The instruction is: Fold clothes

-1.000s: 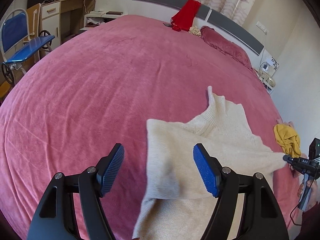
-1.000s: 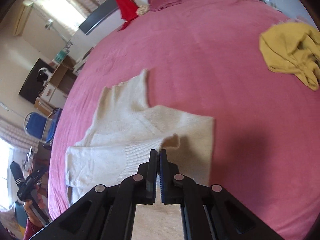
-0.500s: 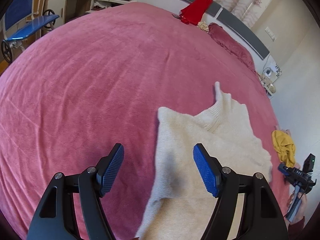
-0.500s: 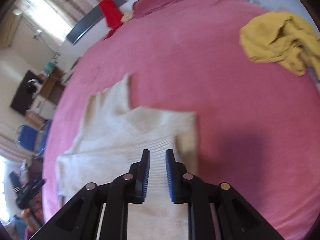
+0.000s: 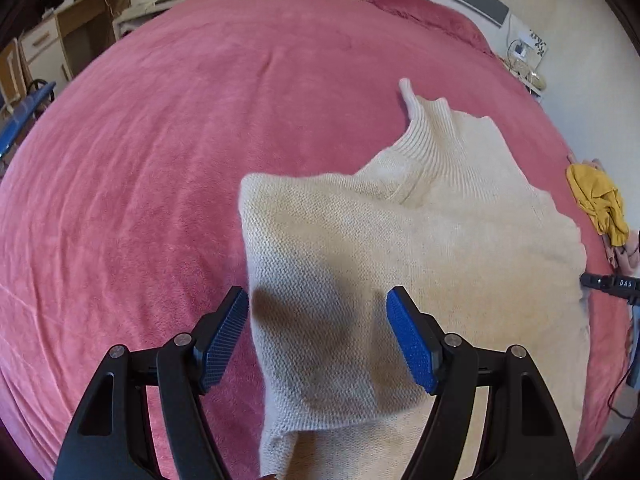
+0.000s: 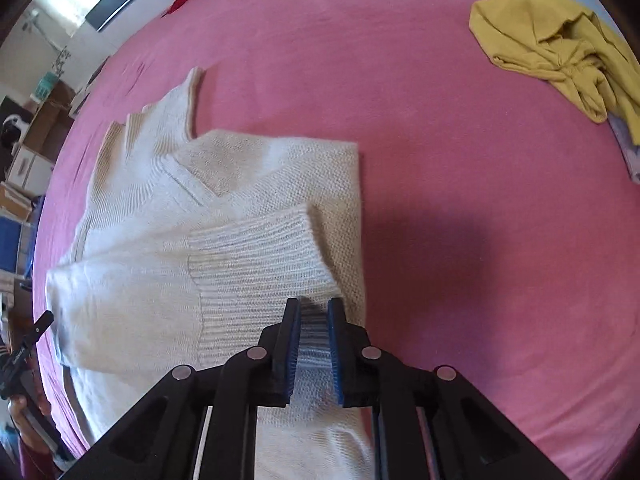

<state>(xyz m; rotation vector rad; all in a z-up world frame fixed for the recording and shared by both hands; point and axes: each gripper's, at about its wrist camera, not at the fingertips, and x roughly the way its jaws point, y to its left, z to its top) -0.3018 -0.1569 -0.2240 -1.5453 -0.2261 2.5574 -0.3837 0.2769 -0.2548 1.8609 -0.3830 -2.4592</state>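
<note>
Left gripper (image 5: pixel 318 340): spread wide above the sweater, holding nothing.
Right gripper (image 6: pixel 314 344): parted over the ribbed cuff (image 6: pixel 256 264), seemingly let go.
Cream sweater (image 5: pixel 420 248): on the pink bed (image 5: pixel 160 140), both sleeves folded in; body left to fold.
Yellow garment (image 6: pixel 560 48): crumpled, unfolded.

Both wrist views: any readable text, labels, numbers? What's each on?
"DAS" on the right gripper's black body, at the left wrist view's right edge.
Lettering on the left gripper's body in the right wrist view: too blurred to read.
Nothing on the sweater or the yellow garment.
</note>
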